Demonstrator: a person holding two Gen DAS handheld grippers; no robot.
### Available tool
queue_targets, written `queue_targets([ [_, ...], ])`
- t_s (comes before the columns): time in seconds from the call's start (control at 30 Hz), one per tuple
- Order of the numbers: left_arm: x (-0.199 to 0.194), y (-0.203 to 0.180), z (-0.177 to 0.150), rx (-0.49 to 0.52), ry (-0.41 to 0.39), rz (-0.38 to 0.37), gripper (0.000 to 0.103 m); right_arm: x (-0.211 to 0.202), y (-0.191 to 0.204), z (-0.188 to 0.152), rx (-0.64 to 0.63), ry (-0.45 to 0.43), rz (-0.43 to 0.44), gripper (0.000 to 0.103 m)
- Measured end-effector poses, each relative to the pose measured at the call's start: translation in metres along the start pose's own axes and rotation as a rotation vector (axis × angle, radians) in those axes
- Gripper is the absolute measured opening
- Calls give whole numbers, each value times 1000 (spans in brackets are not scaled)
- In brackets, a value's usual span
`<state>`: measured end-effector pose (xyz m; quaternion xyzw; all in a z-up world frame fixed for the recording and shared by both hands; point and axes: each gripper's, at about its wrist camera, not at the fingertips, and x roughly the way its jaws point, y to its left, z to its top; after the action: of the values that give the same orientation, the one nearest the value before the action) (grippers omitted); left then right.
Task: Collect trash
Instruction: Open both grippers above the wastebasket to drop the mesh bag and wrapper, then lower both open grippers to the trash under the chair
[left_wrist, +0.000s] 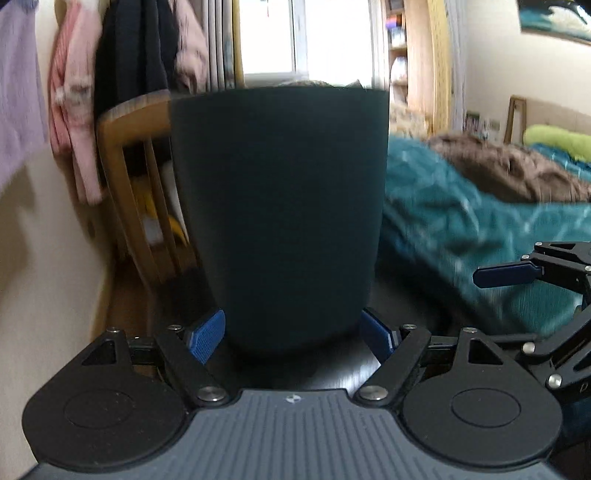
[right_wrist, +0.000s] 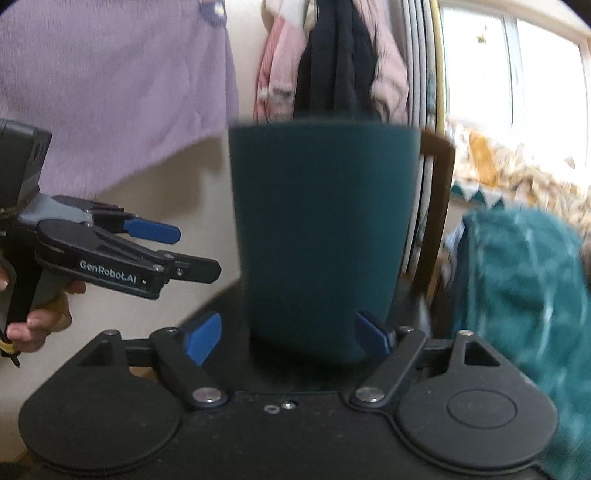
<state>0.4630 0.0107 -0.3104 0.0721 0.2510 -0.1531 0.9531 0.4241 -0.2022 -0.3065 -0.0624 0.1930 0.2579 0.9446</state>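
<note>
A dark teal bin (left_wrist: 280, 206) stands upright on a dark surface (left_wrist: 413, 310); what is inside it is hidden. My left gripper (left_wrist: 291, 338) is open, and the bin's base shows just beyond its blue pads (left_wrist: 207, 339). My right gripper (right_wrist: 288, 338) is open too and faces the same bin (right_wrist: 325, 229) from another side. The right wrist view shows my left gripper (right_wrist: 199, 253), held in a hand (right_wrist: 37, 321), a little short of the bin's left side. The left wrist view shows the right gripper's fingers (left_wrist: 502, 275) off to the bin's right. Neither gripper holds anything.
A wooden chair (left_wrist: 125, 155) stands behind the bin on the left. Pink, black and lilac clothes (left_wrist: 74, 92) hang on the wall. A bed with a teal cover (left_wrist: 480, 221) and a brown blanket (left_wrist: 509, 173) lies to the right. A bright window (left_wrist: 303, 37) is behind.
</note>
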Motion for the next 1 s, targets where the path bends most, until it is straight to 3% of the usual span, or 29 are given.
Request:
queue_targets([
  [0.17, 26, 7, -57, -18, 101, 1, 80, 28, 10, -52, 13, 133, 22, 88],
  [0.3, 47, 15, -105, -63, 183, -16, 84, 54, 17, -93, 55, 246, 45, 99],
  [0.6, 104, 19, -215, -99, 354, -49, 84, 118, 32, -180, 108, 473, 76, 101],
  [0.73, 126, 21, -255, -115, 444, -112, 84, 140, 33, -211, 129, 545, 53, 101],
  [0.83, 145, 12, -288, -75, 541, -229, 84, 156, 35, -238, 129, 594, -1, 101],
  [1.0, 166, -8, -349, 10, 660, -282, 84, 182, 32, -285, 177, 692, -37, 98],
])
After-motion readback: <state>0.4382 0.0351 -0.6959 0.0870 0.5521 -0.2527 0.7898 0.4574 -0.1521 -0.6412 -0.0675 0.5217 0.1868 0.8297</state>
